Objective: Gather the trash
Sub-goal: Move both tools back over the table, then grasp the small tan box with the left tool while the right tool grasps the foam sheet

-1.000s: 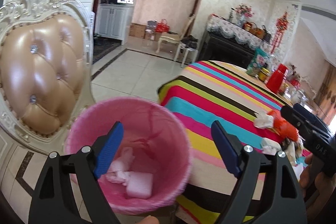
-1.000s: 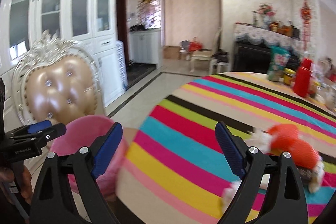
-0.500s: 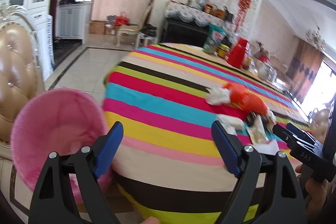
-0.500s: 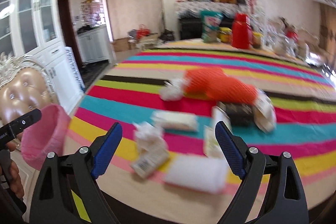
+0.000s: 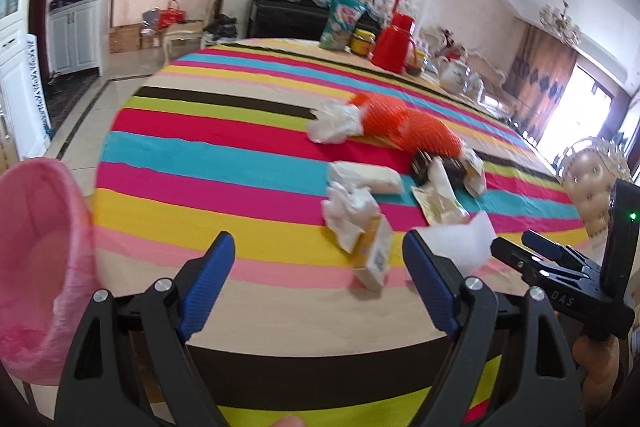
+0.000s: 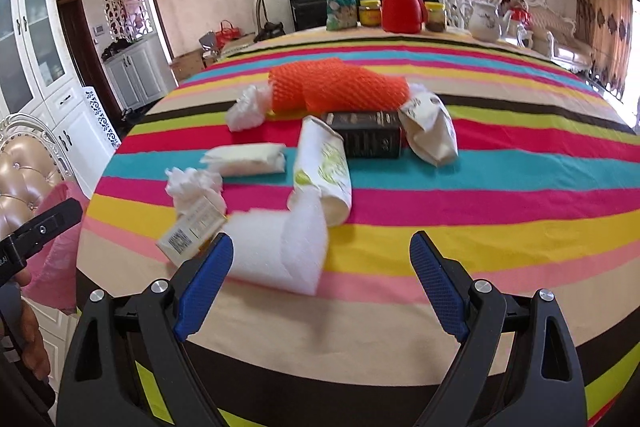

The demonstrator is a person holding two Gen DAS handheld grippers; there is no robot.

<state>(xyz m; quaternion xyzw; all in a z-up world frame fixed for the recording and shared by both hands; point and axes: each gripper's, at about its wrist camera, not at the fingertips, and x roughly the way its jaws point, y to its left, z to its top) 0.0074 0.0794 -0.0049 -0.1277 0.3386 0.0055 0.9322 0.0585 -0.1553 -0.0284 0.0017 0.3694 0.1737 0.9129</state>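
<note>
Hovering over the near edge of the striped tabletop (image 6: 500, 187), the left gripper (image 5: 316, 281) and right gripper (image 6: 322, 281) both stand with jaws wide apart and empty. Risk as I judge it: the white foam sheet (image 6: 280, 251) and small carton (image 6: 192, 231) lie touching, right at the rim, so a careless pinch could snag both or nudge one off, short of the pink-lined bin (image 5: 36, 267) at the left. The trash is a loose cluster: crumpled tissue (image 6: 196, 187), orange foam netting (image 6: 340, 89), dark box (image 6: 368, 135), paper wrappers (image 6: 324, 163).
</note>
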